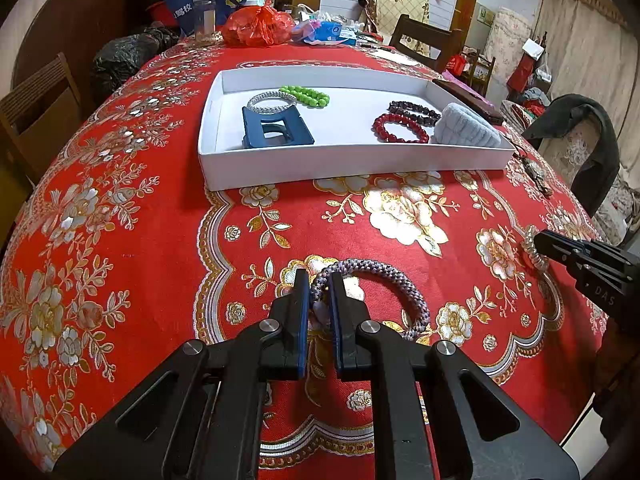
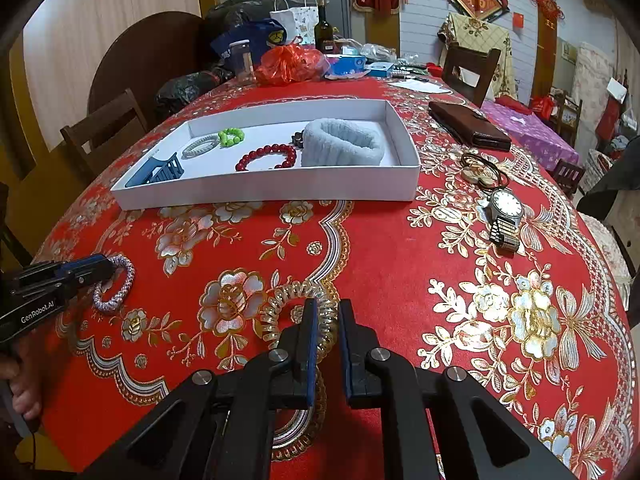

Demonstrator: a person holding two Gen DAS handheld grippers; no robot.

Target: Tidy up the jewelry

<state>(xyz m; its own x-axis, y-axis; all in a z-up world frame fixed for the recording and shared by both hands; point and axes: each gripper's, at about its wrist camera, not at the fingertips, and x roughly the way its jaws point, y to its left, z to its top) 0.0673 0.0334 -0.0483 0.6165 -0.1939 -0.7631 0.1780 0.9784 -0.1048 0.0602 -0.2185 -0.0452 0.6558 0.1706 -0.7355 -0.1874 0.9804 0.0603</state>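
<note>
My left gripper is shut on the near-left part of a purple braided bracelet, which lies low over the red tablecloth. From the right wrist view, that left gripper and the bracelet sit at the left. My right gripper is shut on a clear coiled hair tie; in the left wrist view the right gripper pinches the hair tie at the right edge. Beyond both stands a white tray holding a green bead bracelet, a red bead bracelet and a blue clip.
The tray also holds a silver bracelet, dark beads and a grey fabric band. Right of the tray lie a wristwatch, cords and a brown wallet. Bags and a bottle crowd the far end.
</note>
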